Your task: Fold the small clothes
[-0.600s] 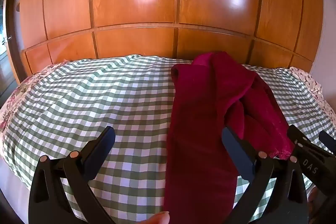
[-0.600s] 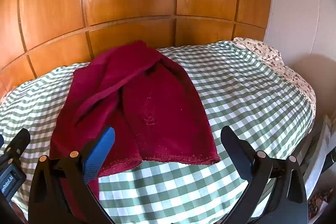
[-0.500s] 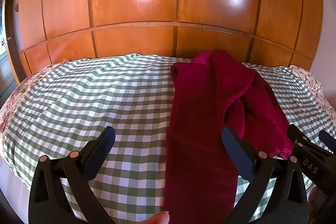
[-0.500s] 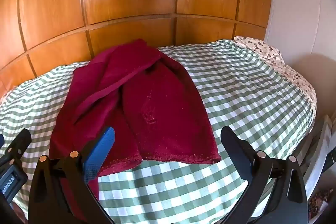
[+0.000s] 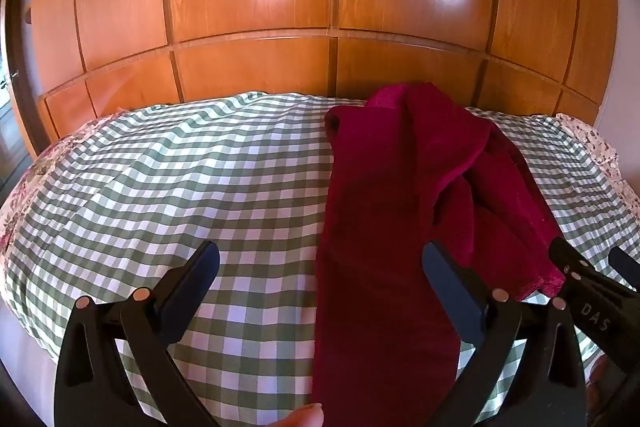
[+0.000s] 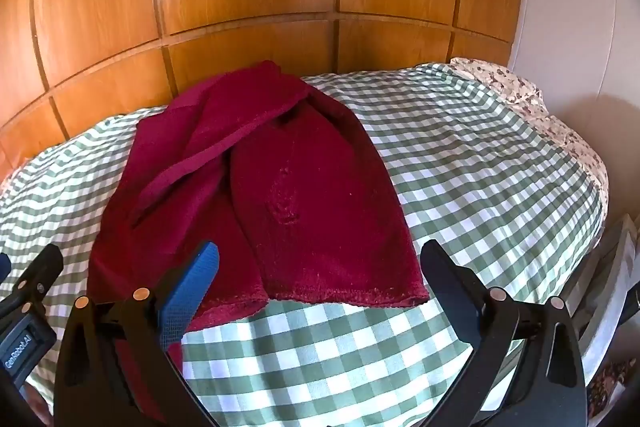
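Dark red knitted garment is spread, loosely rumpled, on a green-and-white checked bedcover before glossy wooden wardrobe panels. Left gripper and right gripper are held wide apart above its six o'clock hem, nothing clamped.

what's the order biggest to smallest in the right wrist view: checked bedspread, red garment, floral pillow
As they look in the right wrist view:
1. checked bedspread, spanning nearly the whole width
2. red garment, covering the middle-left of it
3. floral pillow, a small strip at the far right, though it lies farther away and is partly hidden
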Action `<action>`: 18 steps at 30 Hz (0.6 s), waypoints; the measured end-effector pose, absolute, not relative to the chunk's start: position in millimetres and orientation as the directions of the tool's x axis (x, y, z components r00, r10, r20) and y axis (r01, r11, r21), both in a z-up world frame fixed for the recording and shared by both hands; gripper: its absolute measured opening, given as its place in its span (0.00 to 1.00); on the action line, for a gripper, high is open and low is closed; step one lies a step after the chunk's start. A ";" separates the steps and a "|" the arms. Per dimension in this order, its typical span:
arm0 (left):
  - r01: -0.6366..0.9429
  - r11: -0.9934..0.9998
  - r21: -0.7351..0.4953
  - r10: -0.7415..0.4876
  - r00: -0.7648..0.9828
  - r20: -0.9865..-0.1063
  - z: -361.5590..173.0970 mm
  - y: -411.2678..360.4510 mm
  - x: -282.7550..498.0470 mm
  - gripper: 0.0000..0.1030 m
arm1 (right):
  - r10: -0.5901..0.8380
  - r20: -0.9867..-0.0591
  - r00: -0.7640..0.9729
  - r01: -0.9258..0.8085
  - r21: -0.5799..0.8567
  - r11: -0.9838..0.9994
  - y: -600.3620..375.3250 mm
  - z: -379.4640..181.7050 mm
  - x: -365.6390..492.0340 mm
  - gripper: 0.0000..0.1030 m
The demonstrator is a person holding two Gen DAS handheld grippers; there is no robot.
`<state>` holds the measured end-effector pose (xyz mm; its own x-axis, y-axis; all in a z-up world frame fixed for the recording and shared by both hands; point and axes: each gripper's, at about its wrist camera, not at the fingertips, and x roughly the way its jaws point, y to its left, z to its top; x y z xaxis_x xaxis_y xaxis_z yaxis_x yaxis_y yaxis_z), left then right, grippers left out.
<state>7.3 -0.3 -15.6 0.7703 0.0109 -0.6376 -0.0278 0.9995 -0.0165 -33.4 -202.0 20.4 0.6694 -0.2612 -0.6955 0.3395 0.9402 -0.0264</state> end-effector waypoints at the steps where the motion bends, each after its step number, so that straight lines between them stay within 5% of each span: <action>1: -0.031 0.999 -0.014 0.015 0.768 -0.640 -15.5 -0.4 7.9 0.98 | -0.260 -0.696 0.669 0.340 -0.025 0.940 -202.6 19.7 -33.9 0.97; 18: -0.046 0.999 -0.012 0.027 0.762 -0.647 -16.3 4.5 10.4 0.98 | -0.246 -0.693 0.678 0.320 -0.022 0.947 -197.2 25.4 -32.3 0.97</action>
